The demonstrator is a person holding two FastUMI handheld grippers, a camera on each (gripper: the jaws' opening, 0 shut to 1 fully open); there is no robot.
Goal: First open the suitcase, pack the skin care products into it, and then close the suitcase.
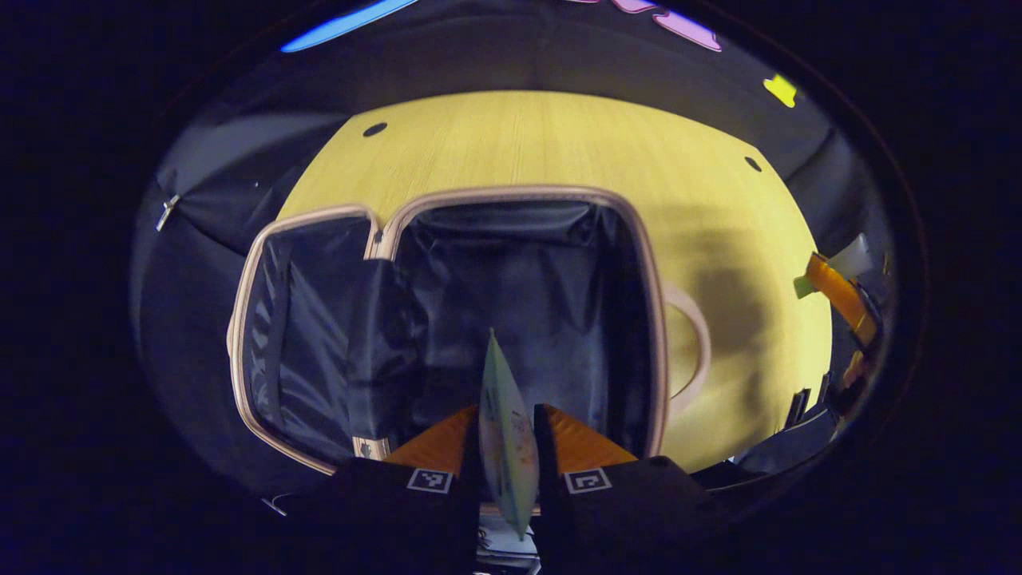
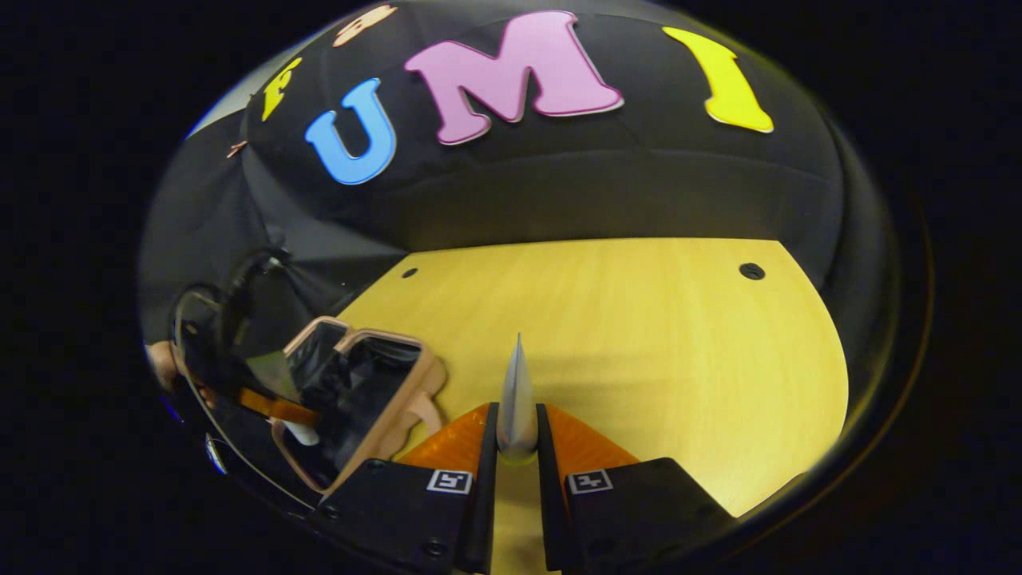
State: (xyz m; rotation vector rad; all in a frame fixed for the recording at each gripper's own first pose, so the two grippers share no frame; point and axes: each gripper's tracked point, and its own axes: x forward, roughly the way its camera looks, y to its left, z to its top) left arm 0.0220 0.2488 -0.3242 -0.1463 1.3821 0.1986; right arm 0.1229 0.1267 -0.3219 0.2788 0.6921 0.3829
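Both sets of jaws are pinched nearly closed, each on a flat packet held edge-on. On my left gripper (image 1: 508, 431) the fingers press either side of a pale green sachet (image 1: 505, 431) with some print on it, its tip pointing up and forward. Just past it, I see the suitcase (image 1: 447, 335) lying open on the yellow wooden table (image 1: 559, 152), with tan piping round both halves, dark lining inside, and a fabric flap hanging over the middle hinge. A tan handle (image 1: 693, 351) loops off its right side. My sachet hangs above the near edge of the larger compartment; I cannot tell whether it touches the lining. Far right, at the table's edge, I see the other gripper (image 1: 846, 307). On my right gripper (image 2: 517, 435) the fingers clamp a thin silvery packet (image 2: 517, 399) standing upright over bare tabletop, well apart from the suitcase, which sits off to the left in that view.
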